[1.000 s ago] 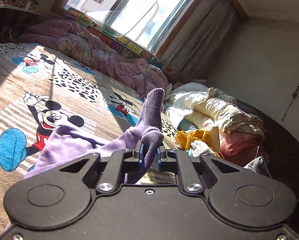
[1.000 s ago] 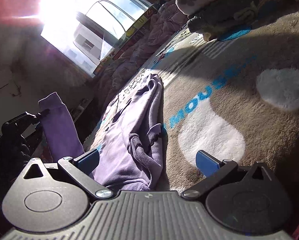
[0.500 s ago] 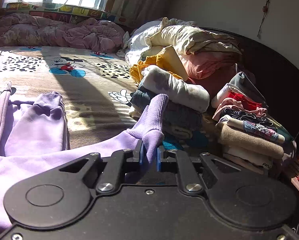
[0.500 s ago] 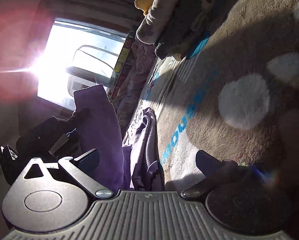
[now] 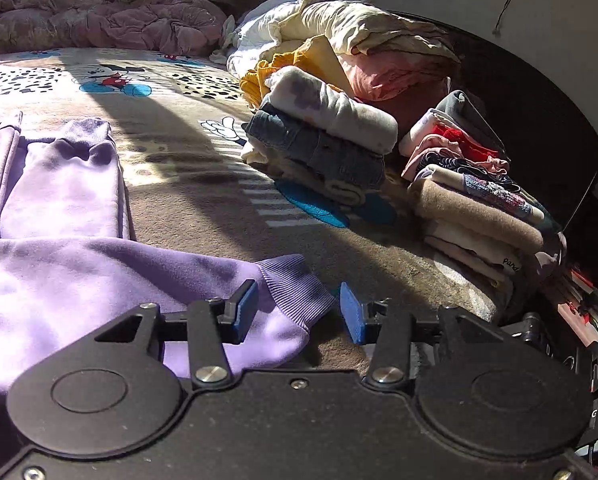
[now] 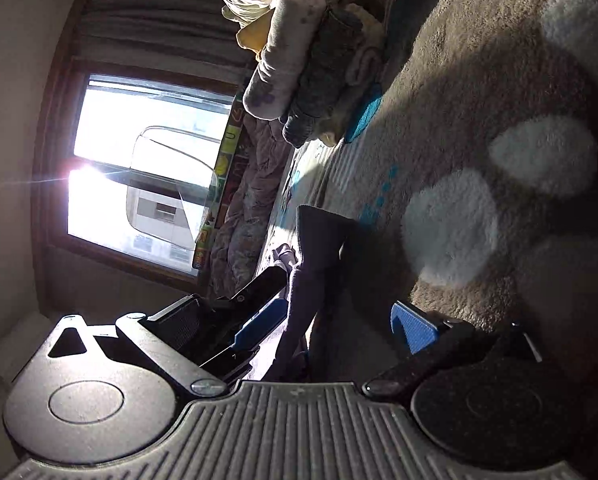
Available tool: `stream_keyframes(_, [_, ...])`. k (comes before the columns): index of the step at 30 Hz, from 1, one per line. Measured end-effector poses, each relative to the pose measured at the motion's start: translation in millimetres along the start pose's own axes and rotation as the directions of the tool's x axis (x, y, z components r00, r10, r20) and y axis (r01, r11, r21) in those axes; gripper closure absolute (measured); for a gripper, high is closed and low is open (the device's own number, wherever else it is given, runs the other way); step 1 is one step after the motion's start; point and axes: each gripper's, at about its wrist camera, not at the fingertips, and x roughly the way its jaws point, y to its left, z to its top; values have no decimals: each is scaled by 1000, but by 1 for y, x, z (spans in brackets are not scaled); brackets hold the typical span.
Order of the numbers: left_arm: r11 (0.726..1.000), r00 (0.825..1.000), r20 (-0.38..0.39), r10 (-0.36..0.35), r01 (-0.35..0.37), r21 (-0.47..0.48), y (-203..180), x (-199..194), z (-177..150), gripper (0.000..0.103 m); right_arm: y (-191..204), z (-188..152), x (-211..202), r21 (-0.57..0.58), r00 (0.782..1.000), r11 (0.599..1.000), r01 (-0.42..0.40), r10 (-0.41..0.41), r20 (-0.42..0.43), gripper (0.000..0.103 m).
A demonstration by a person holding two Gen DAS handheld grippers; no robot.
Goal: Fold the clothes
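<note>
A lilac sweatshirt (image 5: 59, 264) lies flat on the Mickey Mouse blanket (image 5: 203, 200). One sleeve lies across the body, its ribbed cuff (image 5: 291, 280) resting between the blue pads of my left gripper (image 5: 299, 310), which is open and low over the blanket. The other sleeve (image 5: 67, 184) lies folded further back. My right gripper (image 6: 339, 326) is open and empty, tilted on its side. The same sleeve shows dark in shadow in the right wrist view (image 6: 319, 264), beside the left gripper's black body (image 6: 235, 312).
Two stacks of folded clothes (image 5: 323, 148) (image 5: 471, 200) stand on the blanket to the right. Behind them is a heap of bedding (image 5: 359, 40). A pink quilt (image 5: 99, 24) lies along the window side. The bed's dark edge (image 5: 539, 120) curves at right.
My left gripper has come down to the blanket and opened, letting go of the sleeve cuff, which now lies across the sweatshirt. The right gripper has tilted further and stays open.
</note>
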Motion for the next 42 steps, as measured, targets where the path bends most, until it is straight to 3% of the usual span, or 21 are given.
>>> stream_keyframes(4, [996, 991, 115, 73, -67, -59, 47, -87, 1, 60, 3, -3, 11, -26, 999, 999, 26, -27, -22, 1])
stream_keyframes(7, [973, 962, 177, 206, -181, -146, 98, -142, -2, 60, 6, -5, 21, -55, 998, 998, 37, -40, -45, 1])
stream_keyframes(12, [943, 932, 189, 309, -274, -192, 134, -173, -6, 67, 19, -12, 41, -136, 994, 989, 55, -68, -87, 1])
stream_keyframes(14, [956, 945, 185, 271, -242, -167, 129, -164, -8, 69, 25, -17, 47, -152, 992, 988, 34, -52, -116, 1])
stream_keyframes(17, [960, 950, 138, 279, -278, -25, 115, -131, -21, 74, 31, -23, 58, -154, 988, 988, 28, -51, -146, 3])
stream_keyframes(19, [919, 927, 42, 372, -374, 122, 111, -95, -44, 78, 34, -23, 69, -156, 986, 987, 38, -63, -157, 6])
stream_keyframes(20, [908, 917, -25, 399, -391, 150, 113, -80, -59, 79, 36, -22, 75, -155, 984, 987, 47, -72, -160, 6])
stream_keyframes(21, [903, 913, -41, 405, -393, 172, 114, -72, -73, 81, 37, -21, 79, -163, 984, 985, 64, -90, -157, 6])
stream_keyframes(23, [885, 909, 3, 417, -407, 224, 107, -73, -82, 83, 39, -20, 88, -187, 981, 977, 102, -130, -146, 9])
stream_keyframes(27, [916, 921, 61, 384, -389, 98, 116, -108, -58, 83, 37, -15, 94, -227, 976, 966, 124, -160, -148, 15])
stream_keyframes(31, [920, 909, 141, 392, -387, -62, 137, -153, -34, 83, 34, -10, 94, -268, 973, 957, 111, -159, -165, 23])
stream_keyframes(34, [920, 907, 153, 392, -386, -71, 139, -163, -18, 83, 30, -8, 92, -265, 977, 959, 103, -148, -157, 26])
stream_keyframes(38, [929, 928, 27, 371, -370, -29, 138, -117, -38, 83, 29, -11, 89, -276, 981, 957, 92, -135, -140, 27])
stream_keyframes(42, [936, 930, -117, 348, -351, -4, 141, -66, -64, 84, 28, -11, 86, -271, 985, 959, 89, -125, -121, 28])
